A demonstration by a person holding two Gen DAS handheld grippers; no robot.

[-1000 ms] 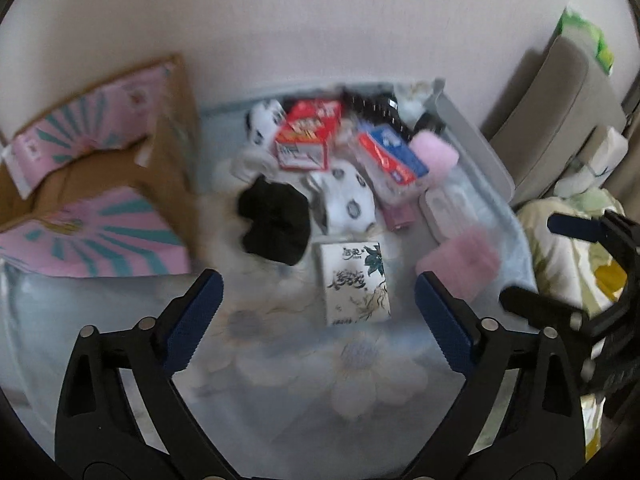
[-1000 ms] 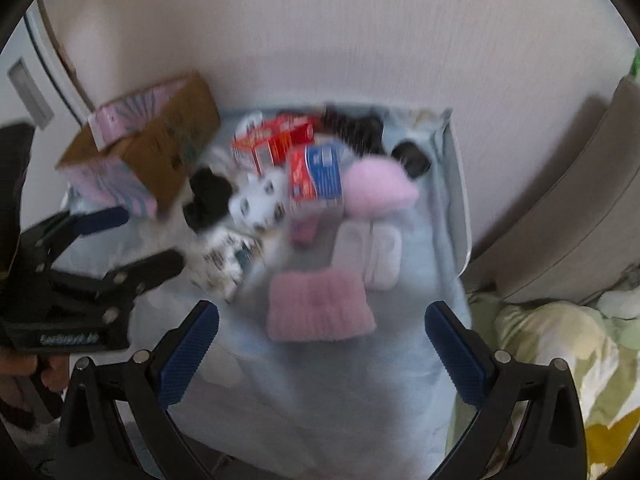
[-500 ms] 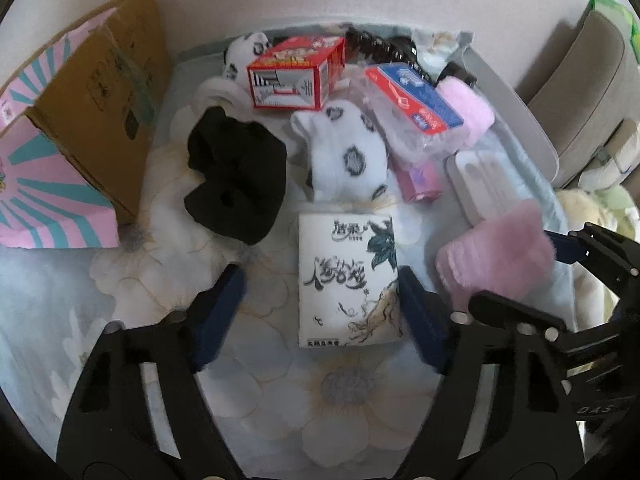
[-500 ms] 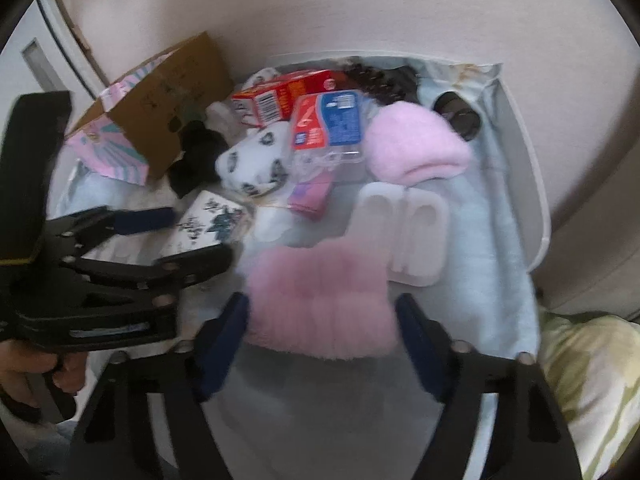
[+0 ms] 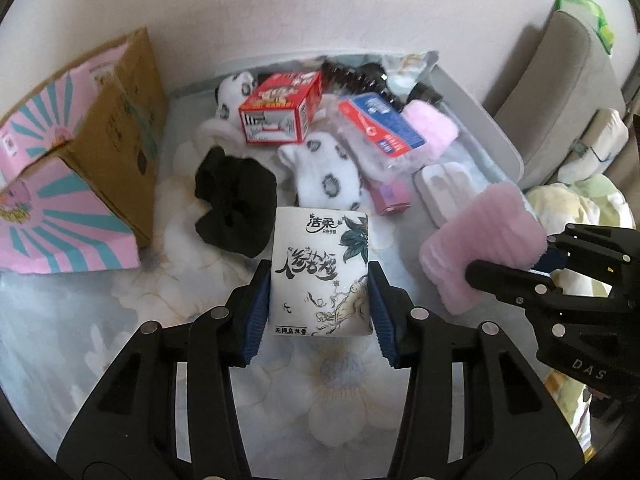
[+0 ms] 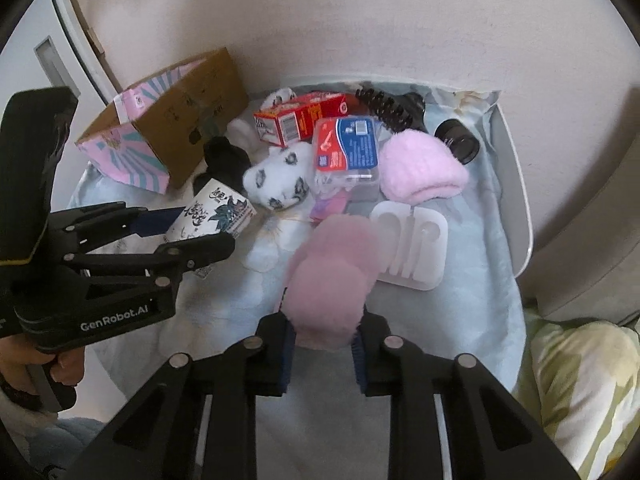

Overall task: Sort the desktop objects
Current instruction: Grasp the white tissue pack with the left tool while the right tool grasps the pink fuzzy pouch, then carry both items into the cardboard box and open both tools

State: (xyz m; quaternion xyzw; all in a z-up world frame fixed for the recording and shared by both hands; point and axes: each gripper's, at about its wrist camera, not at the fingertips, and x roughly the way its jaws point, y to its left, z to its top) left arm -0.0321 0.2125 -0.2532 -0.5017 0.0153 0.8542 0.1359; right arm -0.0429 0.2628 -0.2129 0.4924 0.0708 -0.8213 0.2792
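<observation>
The tissue pack (image 5: 320, 272) lay near the front edge of the floral cloth (image 5: 168, 288), between the left gripper's (image 5: 318, 300) closing jaws, whose pads touched its sides. Just beside it, toward the right edge, the right gripper (image 6: 322, 344) was clamped on a fluffy pink sock (image 6: 332, 276). A cardboard box (image 5: 100, 152) stood at the left edge.

Pink fuzzy socks (image 6: 332, 276): 2 (second (image 6: 420, 172) farther back). White spotted socks (image 5: 328, 172): 2, one (image 5: 234, 90) half hidden. One each: black sock (image 5: 234, 204), tissue pack (image 5: 320, 276), red carton (image 5: 280, 108), cardboard box (image 5: 108, 140), blue-red packet (image 6: 346, 148), black comb (image 6: 386, 110).
</observation>
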